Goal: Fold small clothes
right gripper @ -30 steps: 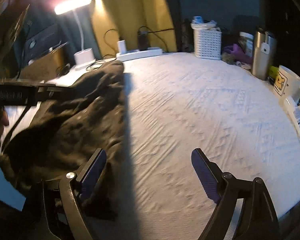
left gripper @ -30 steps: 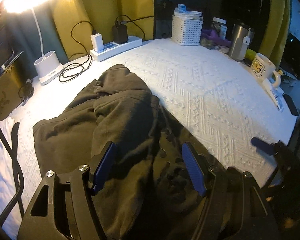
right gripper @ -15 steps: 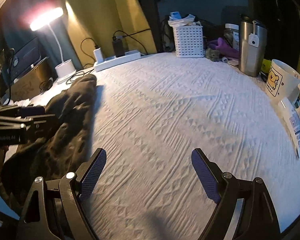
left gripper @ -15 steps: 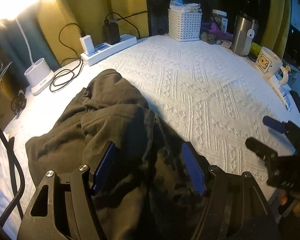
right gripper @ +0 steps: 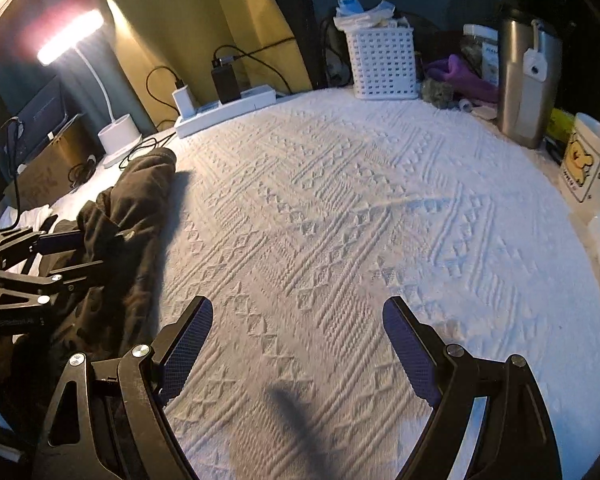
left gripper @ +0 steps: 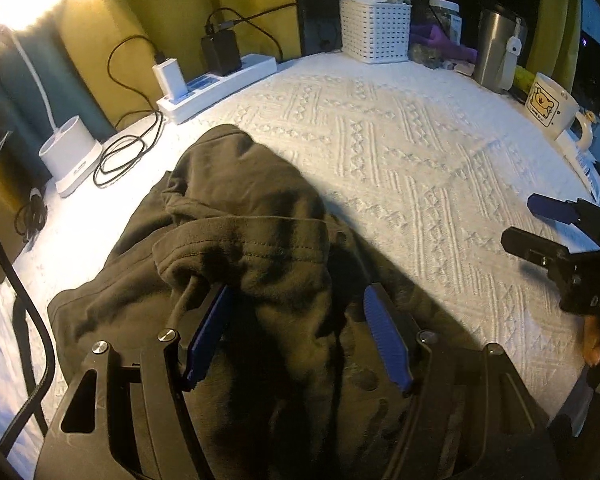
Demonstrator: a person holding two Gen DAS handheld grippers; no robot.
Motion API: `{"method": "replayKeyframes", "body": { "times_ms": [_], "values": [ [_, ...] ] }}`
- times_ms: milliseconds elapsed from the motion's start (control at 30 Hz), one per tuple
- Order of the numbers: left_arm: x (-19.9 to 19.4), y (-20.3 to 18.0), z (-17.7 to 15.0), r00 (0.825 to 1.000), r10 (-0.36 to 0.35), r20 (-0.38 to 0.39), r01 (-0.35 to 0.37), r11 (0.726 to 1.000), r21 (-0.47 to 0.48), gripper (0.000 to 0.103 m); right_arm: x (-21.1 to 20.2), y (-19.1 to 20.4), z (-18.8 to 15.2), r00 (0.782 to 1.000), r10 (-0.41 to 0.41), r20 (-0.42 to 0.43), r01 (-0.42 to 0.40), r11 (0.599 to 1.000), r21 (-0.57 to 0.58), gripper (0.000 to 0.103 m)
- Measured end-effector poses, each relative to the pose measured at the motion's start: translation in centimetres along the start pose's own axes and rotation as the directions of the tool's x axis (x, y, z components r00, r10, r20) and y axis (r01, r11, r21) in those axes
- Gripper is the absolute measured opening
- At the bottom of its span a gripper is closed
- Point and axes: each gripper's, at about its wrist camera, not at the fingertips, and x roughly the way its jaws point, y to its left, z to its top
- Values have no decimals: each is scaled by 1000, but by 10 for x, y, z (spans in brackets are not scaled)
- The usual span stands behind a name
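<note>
A crumpled dark olive garment (left gripper: 236, 248) lies bunched on the left part of the white textured cloth (left gripper: 400, 152). My left gripper (left gripper: 298, 334) is open, its blue pads on either side of a raised fold of the garment, not clamped. In the right wrist view the garment (right gripper: 132, 208) lies at the left with the left gripper (right gripper: 40, 264) in it. My right gripper (right gripper: 296, 344) is open and empty over bare cloth, to the right of the garment. It also shows at the right edge of the left wrist view (left gripper: 556, 228).
At the back stand a lit desk lamp (left gripper: 66, 156), a power strip with chargers and cables (left gripper: 216, 80), a white basket (left gripper: 374, 28), a steel tumbler (left gripper: 496, 52) and a bear mug (left gripper: 552, 104). A black cable (left gripper: 16, 288) runs down the left edge.
The right gripper has swung right, away from the garment, onto bare cloth. The left gripper has stayed open over the garment, with the view shifted slightly.
</note>
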Motion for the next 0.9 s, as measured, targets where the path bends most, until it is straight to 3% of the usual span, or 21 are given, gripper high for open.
{"method": "replayKeyframes", "body": {
  "times_ms": [100,167,233,300,667,900],
  "values": [
    [-1,4,0,1000,-20,18,20,1000,-3,63,6,-1,6,1000,-1,-13,1,1000,-6,88],
    [0,8,2,1000,-15,23,14,1000,7,49,10,0,10,1000,-3,-21,3,1000,-9,88],
    [1,12,4,1000,-10,23,10,1000,-1,23,14,2,14,1000,-1,-25,1,1000,-12,88],
    [0,19,5,999,-17,28,18,1000,-19,13,16,5,17,1000,0,-30,-1,1000,-17,88],
    [-49,75,-7,988,31,153,-6,987,-158,10,28,35,31,998,18,-59,-23,996,-84,88],
    [-54,125,-35,984,75,160,-31,965,-262,10,32,55,39,998,21,-67,-29,993,-117,88]
  ]
}}
